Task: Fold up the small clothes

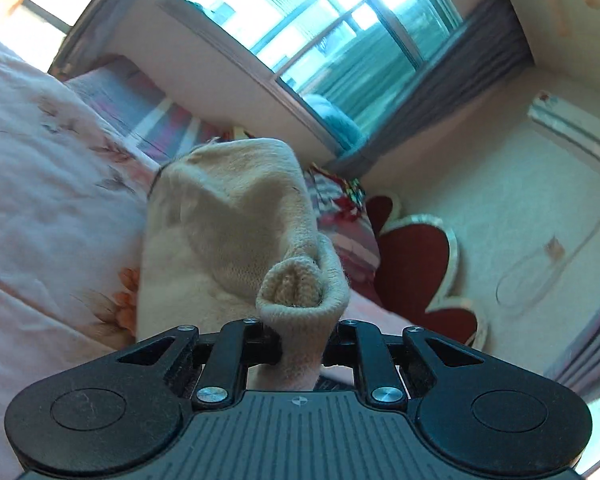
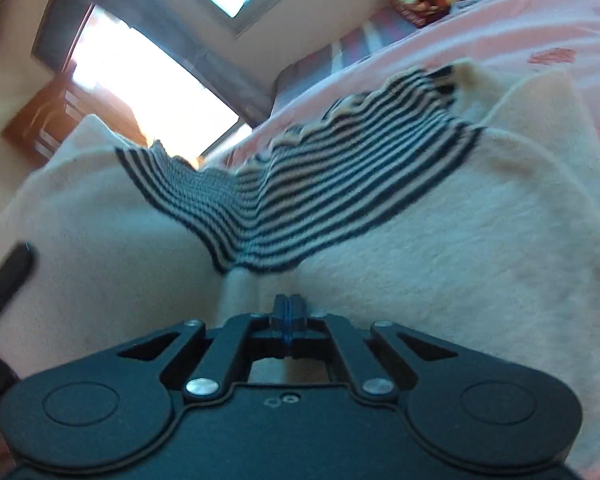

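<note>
Pink bedspread (image 1: pixel 40 200), cream garment (image 1: pixel 228 216) clamped, no writing

Both hand-held grippers, L (image 1: pixel 300 344) & R (image 2: pixel 288 312), clamped.

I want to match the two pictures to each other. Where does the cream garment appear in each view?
Left wrist: the cream garment fills the centre, its cuff pinched in the left gripper.
Right wrist: it spreads across the lower half, with a striped part in the middle; the right gripper is shut on a fold of it.
Shared landmark: the pink floral bedspread.
</note>
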`<state>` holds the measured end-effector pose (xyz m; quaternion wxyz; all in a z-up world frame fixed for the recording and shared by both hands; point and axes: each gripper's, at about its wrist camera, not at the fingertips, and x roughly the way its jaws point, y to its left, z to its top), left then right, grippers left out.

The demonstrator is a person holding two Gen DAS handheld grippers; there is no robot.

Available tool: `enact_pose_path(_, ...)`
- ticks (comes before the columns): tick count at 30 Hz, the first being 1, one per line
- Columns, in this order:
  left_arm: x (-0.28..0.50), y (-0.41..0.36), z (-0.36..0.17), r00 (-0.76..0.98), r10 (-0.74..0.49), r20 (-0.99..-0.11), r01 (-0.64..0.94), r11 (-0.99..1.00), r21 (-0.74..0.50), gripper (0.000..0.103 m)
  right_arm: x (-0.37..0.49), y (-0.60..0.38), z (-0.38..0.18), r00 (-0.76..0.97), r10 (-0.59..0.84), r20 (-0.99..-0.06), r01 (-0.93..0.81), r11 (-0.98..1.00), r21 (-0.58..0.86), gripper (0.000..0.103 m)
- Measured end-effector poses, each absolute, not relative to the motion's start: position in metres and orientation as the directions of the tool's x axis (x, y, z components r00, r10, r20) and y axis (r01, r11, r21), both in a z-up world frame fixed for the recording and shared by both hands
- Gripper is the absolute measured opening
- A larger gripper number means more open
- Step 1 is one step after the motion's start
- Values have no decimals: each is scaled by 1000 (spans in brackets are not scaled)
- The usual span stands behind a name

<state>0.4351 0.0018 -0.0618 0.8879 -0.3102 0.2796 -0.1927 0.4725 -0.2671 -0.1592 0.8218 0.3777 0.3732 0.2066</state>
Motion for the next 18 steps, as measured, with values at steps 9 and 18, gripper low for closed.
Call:
enact_pose_path(9,451,-108,-124,576,-606,-548,262,772,-578,43,435,-412,-163,761,589,-273,109,298,948,82)
enact_pose_path(18,406,-24,-76,729,-523,-442,225,792,-567,64,439,-388,-160,665,666,-337,77,388,919,82)
